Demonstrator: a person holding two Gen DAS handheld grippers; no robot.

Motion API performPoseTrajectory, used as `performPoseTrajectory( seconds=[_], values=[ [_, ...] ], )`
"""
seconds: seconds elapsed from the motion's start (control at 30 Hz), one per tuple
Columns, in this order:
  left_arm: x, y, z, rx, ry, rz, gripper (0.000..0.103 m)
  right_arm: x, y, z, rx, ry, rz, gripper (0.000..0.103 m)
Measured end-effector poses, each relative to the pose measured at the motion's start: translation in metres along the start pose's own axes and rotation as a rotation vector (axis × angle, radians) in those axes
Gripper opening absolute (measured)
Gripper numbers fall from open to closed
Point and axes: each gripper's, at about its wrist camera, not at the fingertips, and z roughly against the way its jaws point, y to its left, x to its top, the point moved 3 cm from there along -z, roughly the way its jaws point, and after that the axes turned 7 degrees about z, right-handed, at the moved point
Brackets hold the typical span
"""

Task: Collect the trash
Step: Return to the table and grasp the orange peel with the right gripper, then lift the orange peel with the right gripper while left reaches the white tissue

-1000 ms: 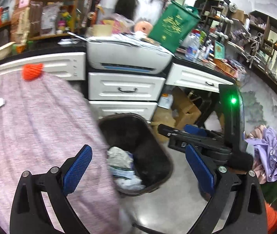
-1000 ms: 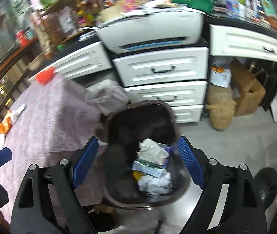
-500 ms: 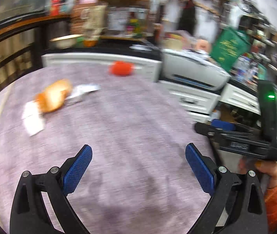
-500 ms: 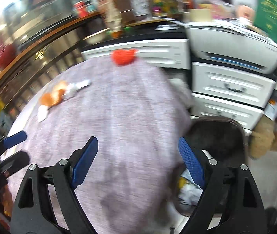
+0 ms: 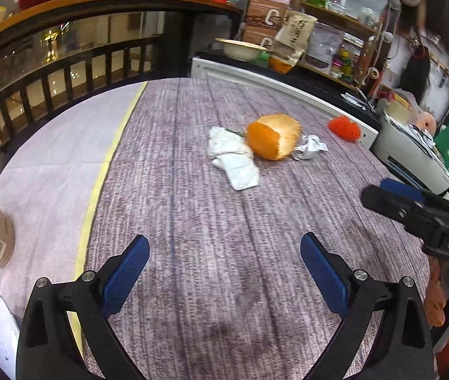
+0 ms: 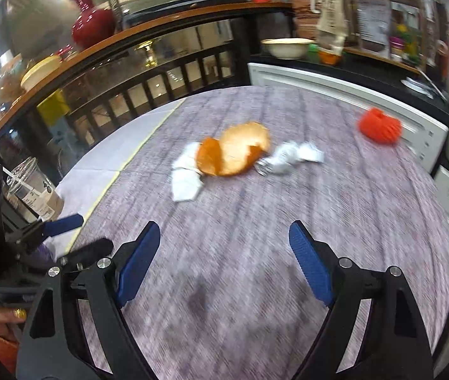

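Table [image 5: 192, 221] under a purple-grey woven cloth is filling both views; both tools are hanging above its near edge, aimed across it, so the trash cluster is sitting straight ahead at about 12 o'clock. Looks like a lineup for the next pick.

Left gripper [image 5: 222, 267]: jaws spread wide, holding nothing. Right gripper [image 6: 224, 262]: same, wide and empty, showing in the left view at 3 o'clock.

Trash, biggest first:
- orange peel [image 5: 271, 139], curled into a cup, pale pith facing up, middle of the cluster
- white tissue [image 5: 233, 158], crumpled, touching the peel at its 8 o'clock
- foil wrapper [image 5: 309, 147], silvery and twisted, just beside the peel at 3 o'clock

Right view is motion-blurred, but the order is the same: tissue [image 6: 186, 177], peel [image 6: 233, 155], wrapper [image 6: 290, 156].

Orange knitted piece [image 5: 344, 128] is sitting apart near the far edge at 2 o'clock; can't tell if it's trash. Drink cup [image 6: 31, 190] is standing at 9 o'clock.
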Motion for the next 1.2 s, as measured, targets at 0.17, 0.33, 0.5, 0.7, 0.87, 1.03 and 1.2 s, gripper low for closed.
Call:
performPoseTrajectory(
  seconds=[0.17, 0.33, 0.5, 0.7, 0.87, 1.03, 1.2],
  values=[
    [0.001, 0.009, -0.003, -0.001, 0.005, 0.007, 0.095, 0.037, 0.016, -0.052, -0.003, 0.044, 0.04, 0.071],
    [0.001, 0.008, -0.011, -0.019, 0.026, 0.007, 0.095, 0.058, 0.019, -0.097, -0.032, 0.086, 0.034, 0.055],
    [0.003, 0.007, -0.016, -0.028, 0.029, 0.007, 0.095, 0.065, 0.013, -0.128, -0.063, 0.129, 0.012, 0.037],
    [0.004, 0.007, -0.022, -0.025, 0.039, 0.003, 0.095, 0.065, 0.015, -0.132, -0.062, 0.122, 0.038, 0.022],
    [0.011, 0.008, -0.029, -0.037, 0.046, 0.039, 0.095, 0.068, 0.014, -0.116, -0.037, 0.083, 0.05, 0.016],
    [0.026, -0.002, -0.048, -0.009, 0.04, 0.01, 0.095, 0.074, 0.019, -0.082, -0.018, 0.031, 0.071, 0.015],
    [0.048, -0.011, -0.079, 0.034, 0.062, -0.015, 0.084, 0.073, 0.02, -0.041, -0.015, -0.019, 0.1, 0.015]
  ],
)
